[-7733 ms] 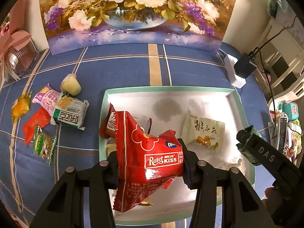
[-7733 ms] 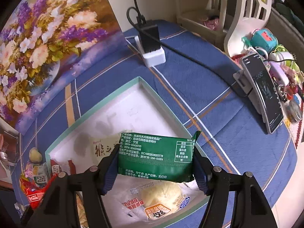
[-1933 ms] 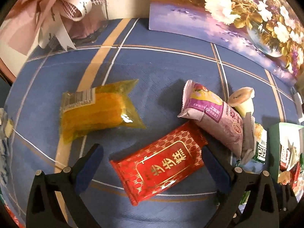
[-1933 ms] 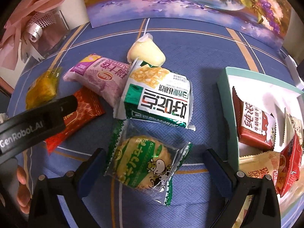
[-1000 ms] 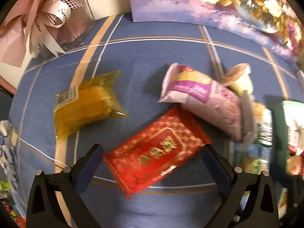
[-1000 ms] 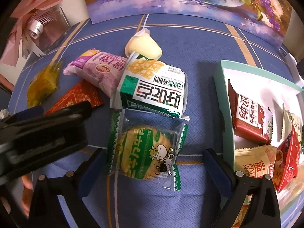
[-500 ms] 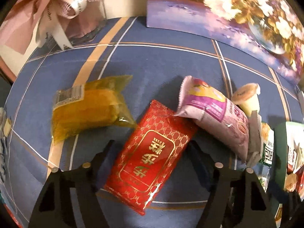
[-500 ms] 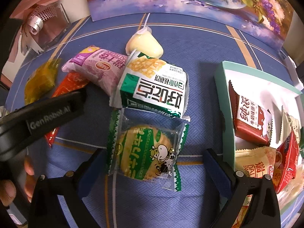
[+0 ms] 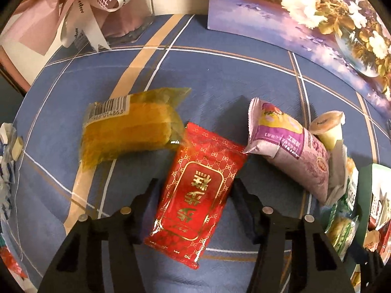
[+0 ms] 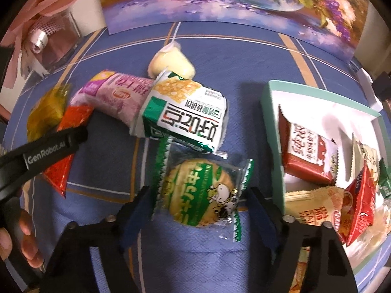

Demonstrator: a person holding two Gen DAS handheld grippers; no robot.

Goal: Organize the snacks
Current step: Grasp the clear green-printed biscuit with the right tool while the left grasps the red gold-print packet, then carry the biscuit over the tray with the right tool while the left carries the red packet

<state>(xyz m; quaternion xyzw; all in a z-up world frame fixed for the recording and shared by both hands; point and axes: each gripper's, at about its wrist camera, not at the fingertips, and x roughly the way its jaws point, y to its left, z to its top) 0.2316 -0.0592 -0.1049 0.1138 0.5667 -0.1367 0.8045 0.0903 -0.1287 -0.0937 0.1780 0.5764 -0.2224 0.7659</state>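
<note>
We have both grippers pointing steeply down over loose snacks, each closing on its own packet. The left gripper [image 9: 195,200] has its jaws closing around the red gold-patterned packet [image 9: 195,195], which lies flat on the cloth between them; the pads look just at its long edges, and we cannot tell whether they press yet. The right gripper [image 10: 198,210] is likewise closing, half narrowed, on the green-edged clear cookie packet [image 10: 202,190], whose crinkled ends reach the pads without a firm pinch showing. To do this well, we judge we should keep each packet centred between the pads and squeeze across the filled body, not the thin seal. The red packet touches the yellow clear-wrapped cake [image 9: 129,129] at its far corner, and the cookie packet lies partly under the green-and-white cracker pack [image 10: 185,114], so we should lift slowly lest neighbours drag along. The mint-rimmed white tray [image 10: 268,112], already holding several packets, sits just right of the cookie. Everything lies on a blue tablecloth with tan and white stripes [image 9: 220,73]; a floral painting [image 10: 232,0] leans behind, and a pink ribboned gift box [image 9: 73,12] stands at the far left.
</note>
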